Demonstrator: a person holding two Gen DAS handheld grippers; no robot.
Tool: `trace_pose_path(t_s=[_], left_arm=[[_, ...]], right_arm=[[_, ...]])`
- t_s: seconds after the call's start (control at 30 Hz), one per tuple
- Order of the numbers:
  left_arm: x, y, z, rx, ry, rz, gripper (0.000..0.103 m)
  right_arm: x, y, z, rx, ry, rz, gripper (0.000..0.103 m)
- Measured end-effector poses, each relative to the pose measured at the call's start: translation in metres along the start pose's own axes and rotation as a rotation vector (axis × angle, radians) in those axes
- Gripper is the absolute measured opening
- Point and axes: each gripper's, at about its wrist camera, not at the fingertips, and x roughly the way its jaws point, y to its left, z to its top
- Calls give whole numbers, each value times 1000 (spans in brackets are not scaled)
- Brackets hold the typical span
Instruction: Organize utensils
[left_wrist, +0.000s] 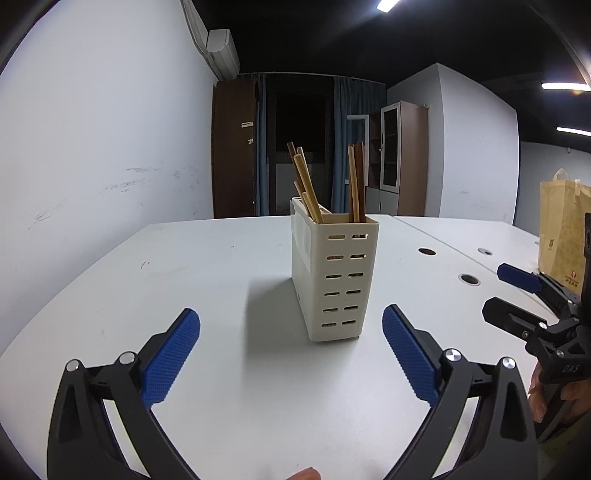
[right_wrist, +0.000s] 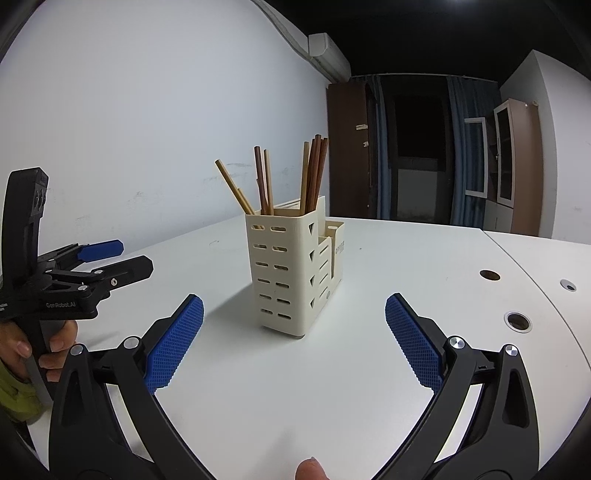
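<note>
Both grippers, left (left_wrist: 291, 354) and right (right_wrist: 294, 343), gape empty; the cream slotted plastic caddy (left_wrist: 334, 280), mid-frame, looks light, rigid, top-heavy: grip its flat sides.

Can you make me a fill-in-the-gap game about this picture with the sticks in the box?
1. The chopsticks stand inside a cream ____ with slots in its sides.
2. The holder stands on a ____ table.
3. Both the left gripper and the right gripper have their jaws ____, with nothing between them.
4. The pads on the fingers are coloured ____.

Missing words: holder; white; open; blue
</note>
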Motion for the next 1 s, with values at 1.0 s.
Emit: trace_pose_path(t_s=[1.0], left_arm=[[-9, -8, -1, 20, -35, -1, 97]], right_arm=[[3, -3, -5, 6, 37, 0, 95]])
